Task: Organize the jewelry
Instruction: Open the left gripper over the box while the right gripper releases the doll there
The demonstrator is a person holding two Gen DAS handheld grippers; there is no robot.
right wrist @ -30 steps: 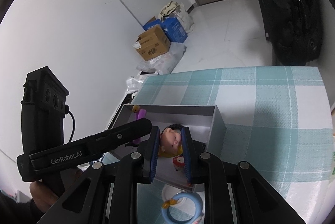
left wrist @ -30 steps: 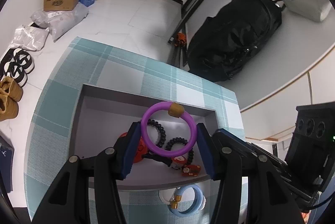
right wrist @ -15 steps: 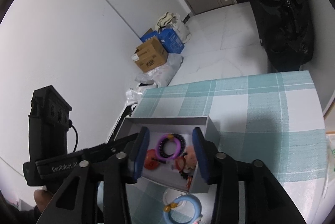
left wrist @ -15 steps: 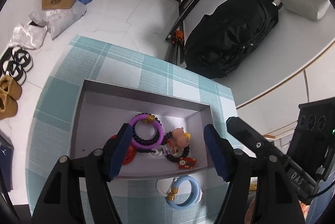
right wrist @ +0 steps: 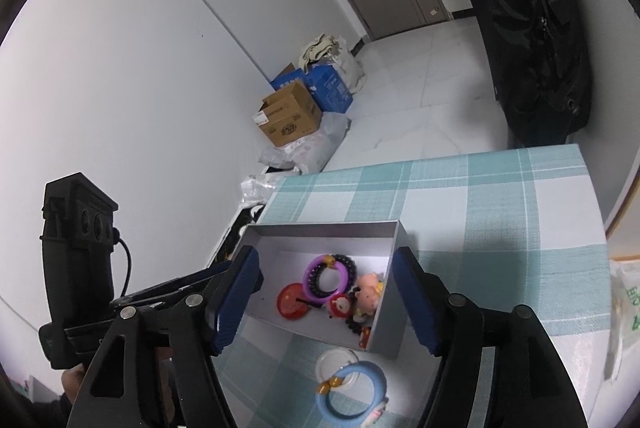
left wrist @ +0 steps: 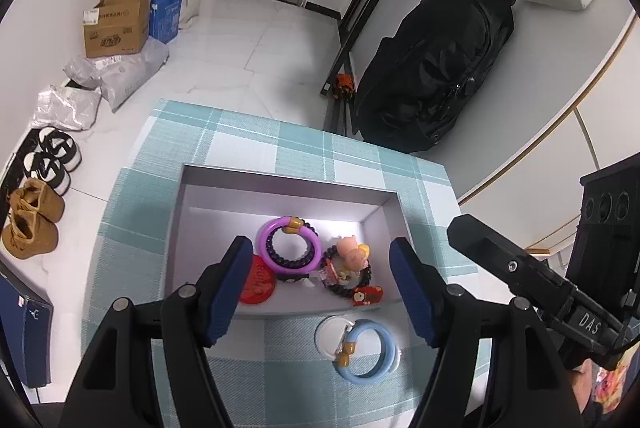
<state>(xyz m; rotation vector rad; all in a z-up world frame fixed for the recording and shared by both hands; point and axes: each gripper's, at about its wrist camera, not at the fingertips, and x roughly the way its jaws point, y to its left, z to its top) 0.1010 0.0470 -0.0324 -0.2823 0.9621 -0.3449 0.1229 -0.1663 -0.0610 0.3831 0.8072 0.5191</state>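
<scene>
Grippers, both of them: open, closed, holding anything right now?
Left gripper: open, holding nothing, above the grey rectangular cardboard box.
Right gripper: open, holding nothing, also above that box.

Left tool — black frame, blue pads, silver screws, "DAS" marking.

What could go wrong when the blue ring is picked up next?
The blue ring overlaps a white ring outside the box, so the fingers may catch both or knock one away. It also lies close to the box's near wall, which a lowering gripper could bump, shifting the jewelry inside.
</scene>
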